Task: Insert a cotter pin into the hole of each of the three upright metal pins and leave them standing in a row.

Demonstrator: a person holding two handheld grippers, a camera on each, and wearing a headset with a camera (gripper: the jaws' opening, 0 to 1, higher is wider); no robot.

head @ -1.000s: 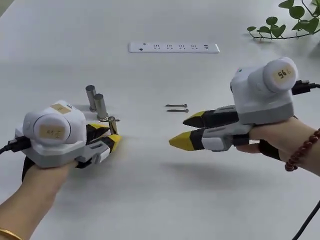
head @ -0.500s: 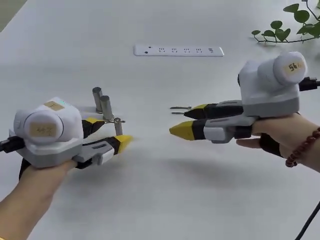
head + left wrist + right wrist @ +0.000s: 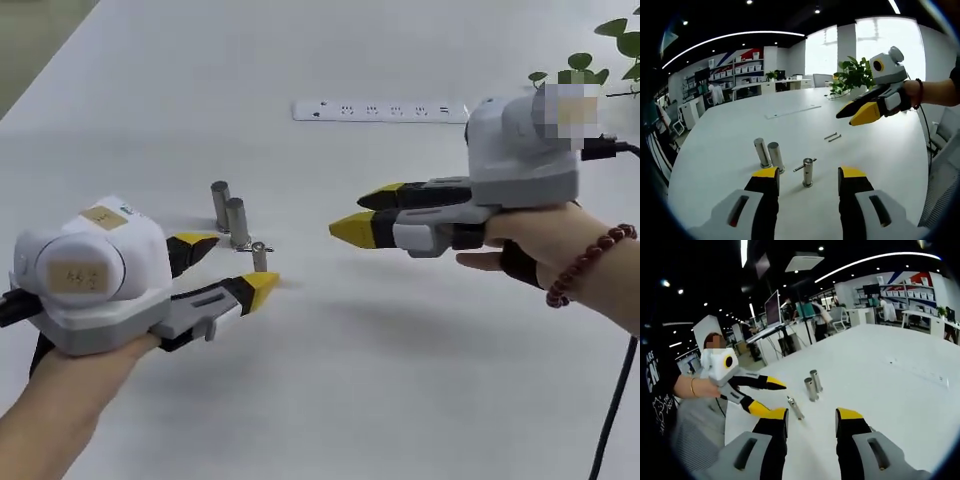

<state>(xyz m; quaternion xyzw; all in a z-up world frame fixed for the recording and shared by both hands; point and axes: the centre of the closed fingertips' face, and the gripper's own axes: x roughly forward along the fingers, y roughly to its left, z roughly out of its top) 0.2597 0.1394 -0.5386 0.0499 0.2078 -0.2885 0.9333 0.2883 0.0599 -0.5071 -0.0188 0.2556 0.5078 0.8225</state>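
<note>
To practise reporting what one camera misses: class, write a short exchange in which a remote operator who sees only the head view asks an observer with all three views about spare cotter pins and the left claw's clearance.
Operator: Are any cotter pins left to fit?
Observer: Yes. In the left gripper view two loose cotter pins lie side by side on the table, past the metal pins.
Operator: Does the left claw touch the fitted pin?
Observer: No. That view shows the fitted pin at the mouth of the open claw, with bare table on both sides.
</note>
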